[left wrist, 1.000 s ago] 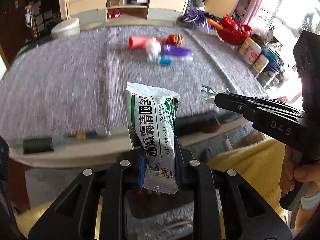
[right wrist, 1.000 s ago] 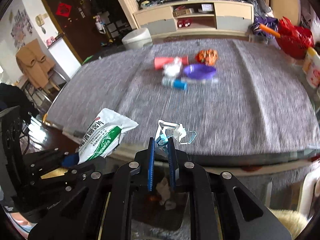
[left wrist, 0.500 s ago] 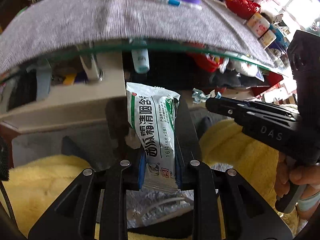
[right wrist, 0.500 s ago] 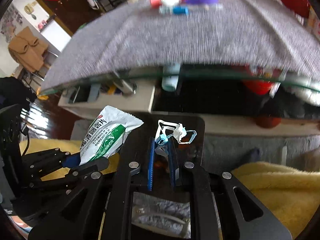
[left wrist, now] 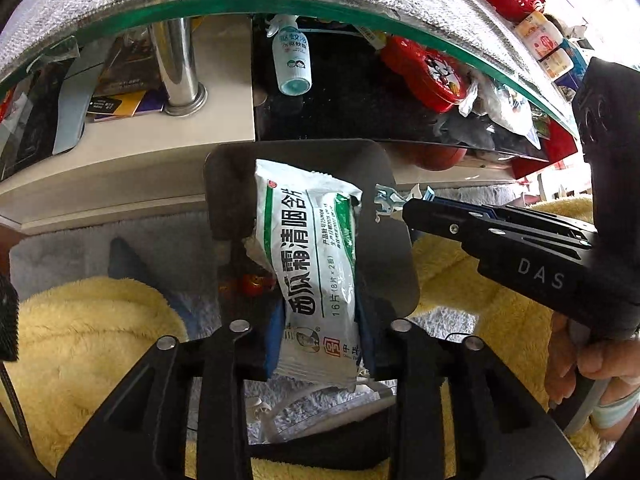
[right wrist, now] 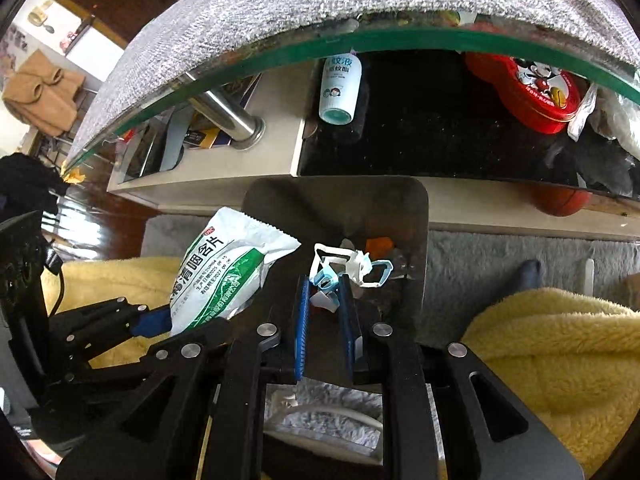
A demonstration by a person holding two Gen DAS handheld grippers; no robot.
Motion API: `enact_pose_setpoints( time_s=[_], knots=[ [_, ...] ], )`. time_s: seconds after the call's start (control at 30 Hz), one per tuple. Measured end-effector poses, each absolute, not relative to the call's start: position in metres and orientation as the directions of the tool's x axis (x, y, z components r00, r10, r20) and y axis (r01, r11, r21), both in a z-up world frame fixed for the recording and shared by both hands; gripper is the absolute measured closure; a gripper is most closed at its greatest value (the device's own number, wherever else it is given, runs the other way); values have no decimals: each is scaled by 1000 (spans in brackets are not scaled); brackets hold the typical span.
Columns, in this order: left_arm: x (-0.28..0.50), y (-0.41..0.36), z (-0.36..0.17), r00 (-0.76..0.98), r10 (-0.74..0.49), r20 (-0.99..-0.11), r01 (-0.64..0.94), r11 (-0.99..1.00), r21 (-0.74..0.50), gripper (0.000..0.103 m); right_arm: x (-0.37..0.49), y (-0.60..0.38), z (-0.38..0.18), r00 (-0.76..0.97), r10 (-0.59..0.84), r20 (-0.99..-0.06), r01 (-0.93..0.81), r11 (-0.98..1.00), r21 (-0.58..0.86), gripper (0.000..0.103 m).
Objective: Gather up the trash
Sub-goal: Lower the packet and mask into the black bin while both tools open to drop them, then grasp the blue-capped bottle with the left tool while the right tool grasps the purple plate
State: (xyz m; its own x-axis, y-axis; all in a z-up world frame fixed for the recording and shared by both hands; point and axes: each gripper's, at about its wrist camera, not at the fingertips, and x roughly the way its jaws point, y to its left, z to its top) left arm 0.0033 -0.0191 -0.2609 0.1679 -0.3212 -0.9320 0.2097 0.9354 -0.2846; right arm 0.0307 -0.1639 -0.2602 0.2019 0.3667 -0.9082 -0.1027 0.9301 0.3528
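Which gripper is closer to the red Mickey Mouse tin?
Right. The right gripper sits between the left gripper and the red Mickey Mouse tin, which lies on the shelf off to the right.

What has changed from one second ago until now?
Both grippers came down from table height to over the dark bin. The left gripper has just been opening around the green-white packet, which tilted. The right gripper still pinches the plastic scrap.

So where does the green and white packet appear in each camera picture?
Left wrist view: the packet is at the centre, upright between the left hand-held gripper's fingers.
Right wrist view: the packet is left of centre, tilted.
Shared landmark: the dark bin behind it.
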Motion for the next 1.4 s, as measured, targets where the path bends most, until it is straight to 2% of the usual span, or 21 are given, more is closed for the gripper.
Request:
enact_pose_setpoints(
  time_s=[0.07, 0.13, 0.23, 0.3, 0.37, 0.43, 0.6, 0.63, 0.73, 1.03, 1.4],
  knots=[
    [4, -20, -261, 166, -320, -933, 213, 935, -283, 67, 31, -166, -261, 201, 369, -908, -94, 929, 357, 83],
    [4, -21, -261, 166, -317, -934, 215, 936, -280, 65, 33, -167, -261, 206, 367, -907, -88, 930, 357, 68],
    [5, -18, -260, 173, -307, -936, 211, 940, -270, 57, 35, -168, -259, 213, 366, -906, -80, 930, 358, 63],
    [7, -17, -258, 180, -301, -937, 210, 942, -262, 50, 37, -168, -257, 221, 361, -906, -78, 932, 353, 57],
    [7, -16, -255, 191, -293, -937, 212, 944, -253, 33, 39, -170, -253, 235, 351, -906, -75, 936, 344, 51],
    [8, -16, -252, 201, -289, -936, 217, 945, -245, 29, 40, -172, -250, 247, 346, -905, -73, 938, 339, 44],
    [12, -12, -242, 226, -273, -935, 214, 950, -226, 17, 47, -183, -235, 284, 328, -901, -60, 944, 325, 38],
    [13, -11, -239, 233, -271, -934, 214, 951, -223, 16, 49, -185, -231, 296, 321, -899, -57, 946, 319, 31],
    [20, -5, -223, 268, -265, -926, 204, 955, -214, 13, 55, -195, -213, 350, 286, -892, -49, 957, 287, 25],
    [57, -10, -178, 359, -264, -895, 225, 955, -192, 13, 92, -227, -169, 452, 242, -859, -13, 964, 265, 21],
    [124, -37, -154, 405, -265, -875, 274, 948, -161, 13, 167, -238, -143, 514, 198, -835, 0, 973, 231, 21]
  ],
)
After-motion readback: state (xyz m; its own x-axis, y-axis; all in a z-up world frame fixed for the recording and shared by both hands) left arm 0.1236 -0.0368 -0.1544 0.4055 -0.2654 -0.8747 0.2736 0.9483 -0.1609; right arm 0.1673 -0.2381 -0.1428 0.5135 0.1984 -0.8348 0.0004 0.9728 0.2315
